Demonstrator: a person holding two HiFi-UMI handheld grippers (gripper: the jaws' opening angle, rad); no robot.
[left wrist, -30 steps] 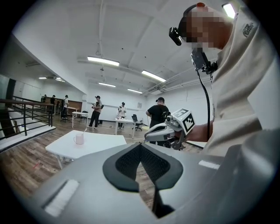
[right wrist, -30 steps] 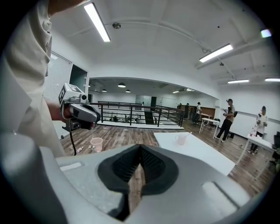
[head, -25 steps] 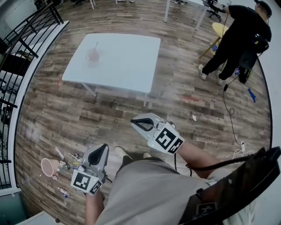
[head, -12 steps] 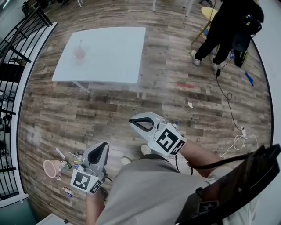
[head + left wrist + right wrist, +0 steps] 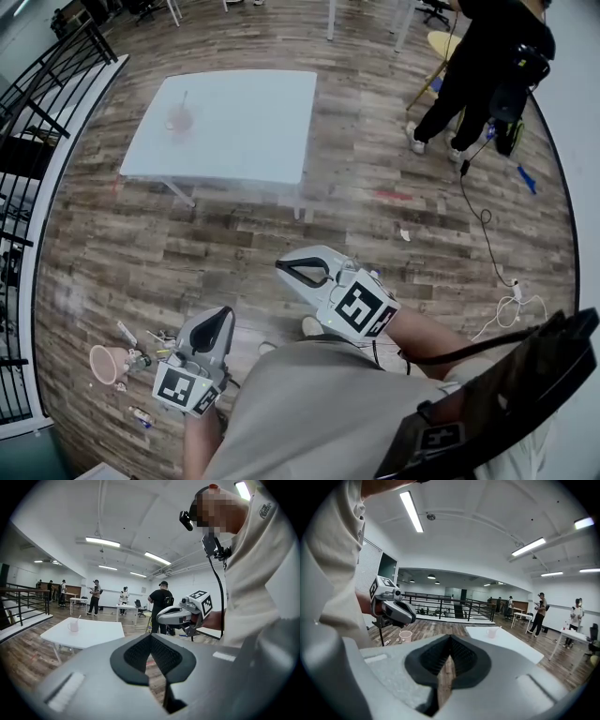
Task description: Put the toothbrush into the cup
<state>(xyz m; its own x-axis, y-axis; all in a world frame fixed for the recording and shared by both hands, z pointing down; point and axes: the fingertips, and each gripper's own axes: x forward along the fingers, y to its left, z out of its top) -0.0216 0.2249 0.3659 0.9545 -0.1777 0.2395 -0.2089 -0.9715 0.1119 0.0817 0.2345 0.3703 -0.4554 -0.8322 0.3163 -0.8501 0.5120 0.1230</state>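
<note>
Toothbrush (image 5: 184, 98) leans in pink cup (image 5: 178, 120); left gripper (image 5: 222, 314), right gripper (image 5: 283, 266) clenched empty.

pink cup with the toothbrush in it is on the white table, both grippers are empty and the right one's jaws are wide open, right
Not wide open: the right gripper view shows the right gripper with jaws shut together on nothing. The rest holds: the pink cup with the toothbrush stands on the white table, and the left gripper is empty too.
</note>
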